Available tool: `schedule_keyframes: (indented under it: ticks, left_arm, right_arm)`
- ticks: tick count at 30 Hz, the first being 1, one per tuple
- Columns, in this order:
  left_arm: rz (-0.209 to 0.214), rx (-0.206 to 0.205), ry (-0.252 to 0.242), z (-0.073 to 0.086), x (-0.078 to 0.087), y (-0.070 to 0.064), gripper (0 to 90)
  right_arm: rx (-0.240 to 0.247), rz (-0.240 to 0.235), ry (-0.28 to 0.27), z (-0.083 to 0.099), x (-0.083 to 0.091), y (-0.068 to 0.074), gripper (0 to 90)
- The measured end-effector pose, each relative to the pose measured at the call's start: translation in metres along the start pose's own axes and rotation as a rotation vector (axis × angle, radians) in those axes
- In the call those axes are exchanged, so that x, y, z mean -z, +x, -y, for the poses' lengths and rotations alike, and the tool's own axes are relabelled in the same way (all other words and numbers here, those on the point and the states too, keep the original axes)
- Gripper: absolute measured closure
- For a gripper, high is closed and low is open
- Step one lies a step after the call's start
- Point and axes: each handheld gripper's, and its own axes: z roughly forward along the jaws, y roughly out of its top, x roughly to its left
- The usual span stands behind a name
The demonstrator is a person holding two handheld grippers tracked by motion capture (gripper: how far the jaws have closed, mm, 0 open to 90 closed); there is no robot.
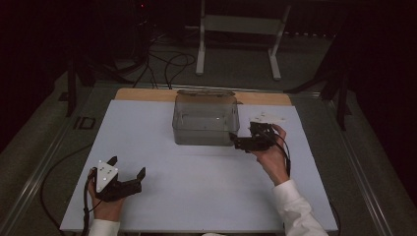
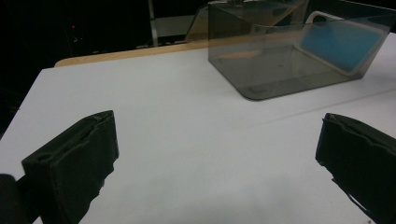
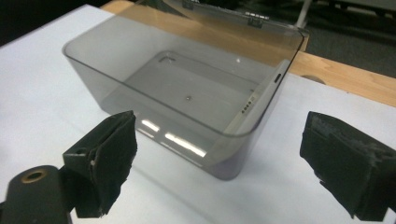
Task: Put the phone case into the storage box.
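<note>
A white sheet [image 1: 196, 182] is spread over the surface, whose bare wooden edge [image 1: 147, 94] is left showing along the far side. Beyond it, the white legs of a stand [image 1: 200, 44] are seen on the grey floor [image 1: 236, 69], and black cables [image 1: 167, 64] are strewn near them. A small dark frame [image 1: 85, 123] is lying just left of the sheet.

Dim, dark-edged frames; soft glare streaks on the clear box [image 3: 187, 140]; slight blur.
</note>
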Motion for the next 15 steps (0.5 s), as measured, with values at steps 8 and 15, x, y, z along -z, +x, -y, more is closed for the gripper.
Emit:
schedule_keyframes:
  ticks: [8, 15]
  left_arm:
    - [0.014, -0.015, -0.025, -0.004, 0.004, -0.003, 0.2]
    - [0.029, -0.029, -0.047, -0.008, 0.008, -0.004, 0.2]
  right_arm:
    - [0.085, 0.025, -0.117, 0.04, 0.039, 0.001, 10.9]
    - [0.061, 0.044, -0.143, 0.058, 0.063, -0.004, 12.5]
